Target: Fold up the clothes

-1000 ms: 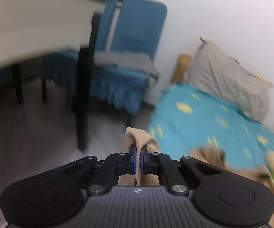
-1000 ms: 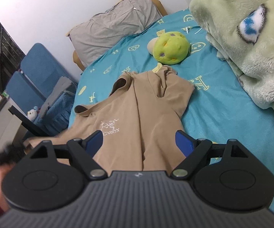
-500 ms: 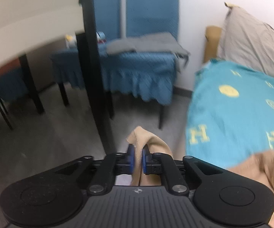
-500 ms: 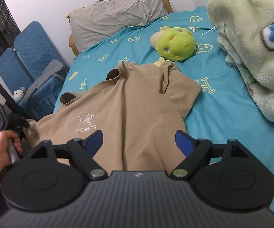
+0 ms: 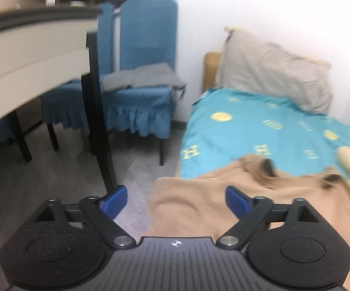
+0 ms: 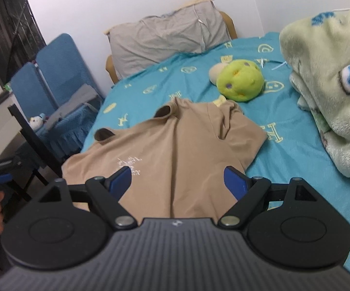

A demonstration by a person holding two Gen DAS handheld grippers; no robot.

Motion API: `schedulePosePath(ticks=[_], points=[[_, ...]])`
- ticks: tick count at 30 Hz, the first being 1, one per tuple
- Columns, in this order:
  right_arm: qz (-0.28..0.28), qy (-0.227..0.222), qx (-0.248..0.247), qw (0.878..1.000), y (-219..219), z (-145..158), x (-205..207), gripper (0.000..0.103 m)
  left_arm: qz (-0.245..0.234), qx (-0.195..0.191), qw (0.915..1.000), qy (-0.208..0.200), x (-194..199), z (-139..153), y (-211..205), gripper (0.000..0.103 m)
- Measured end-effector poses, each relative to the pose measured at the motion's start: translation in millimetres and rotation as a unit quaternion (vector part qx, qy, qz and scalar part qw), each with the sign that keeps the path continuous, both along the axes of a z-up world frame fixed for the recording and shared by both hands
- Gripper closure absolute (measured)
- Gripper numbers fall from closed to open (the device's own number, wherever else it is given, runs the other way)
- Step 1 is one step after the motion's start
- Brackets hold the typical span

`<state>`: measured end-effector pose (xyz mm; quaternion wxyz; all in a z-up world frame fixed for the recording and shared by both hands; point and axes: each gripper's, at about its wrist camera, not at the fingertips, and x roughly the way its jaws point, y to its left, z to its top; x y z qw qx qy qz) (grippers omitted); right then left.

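Note:
A tan T-shirt (image 6: 175,150) lies spread on the teal bed sheet (image 6: 296,160), collar toward the pillow, its left edge hanging over the bed's side. It also shows in the left wrist view (image 5: 199,208). My left gripper (image 5: 176,200) is open and empty at the shirt's hanging left edge, over the floor beside the bed. It appears at the far left of the right wrist view (image 6: 2,179) in a hand. My right gripper (image 6: 177,183) is open and empty above the shirt's lower part.
A green plush toy (image 6: 240,83) lies past the shirt's collar. A grey pillow (image 6: 167,38) is at the bed's head. A fuzzy pale green blanket (image 6: 332,97) is piled at right. Blue chairs (image 5: 141,92) and a black table leg (image 5: 99,126) stand left of the bed.
My left gripper has opened and let go of the shirt's edge, which now hangs loose. The left view has swung toward the bed. My right gripper has stayed open above the shirt.

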<state>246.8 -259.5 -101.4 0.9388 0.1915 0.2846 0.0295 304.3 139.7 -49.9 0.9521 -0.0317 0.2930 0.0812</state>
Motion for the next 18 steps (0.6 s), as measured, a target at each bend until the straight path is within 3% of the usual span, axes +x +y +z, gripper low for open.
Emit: schedulePosePath(ticks=[4,8,12,18], points=[[0.001,-0.016,0.002,1.000,-2.1,7.5,-12.2,0.018,-0.039,-0.018,0.9991,-0.002,-72.4,6.8,-23.7,0.001],[-0.009,-0.014,0.007,1.000,-6.9,10.9,-21.6,0.018,-0.045,-0.029,0.9943,0.092,-120.8,-17.7,-24.6,0.006],[-0.024,-0.012,0.034,0.999,-18.0,13.7,-31.7,0.018,-0.041,-0.041,0.9797,0.192,-155.7,-43.4,-17.8,0.014],[-0.032,0.001,0.046,0.998,-23.6,10.4,-40.8,0.018,-0.026,-0.083,0.9627,0.256,-180.9,-65.7,0.7,0.024]])
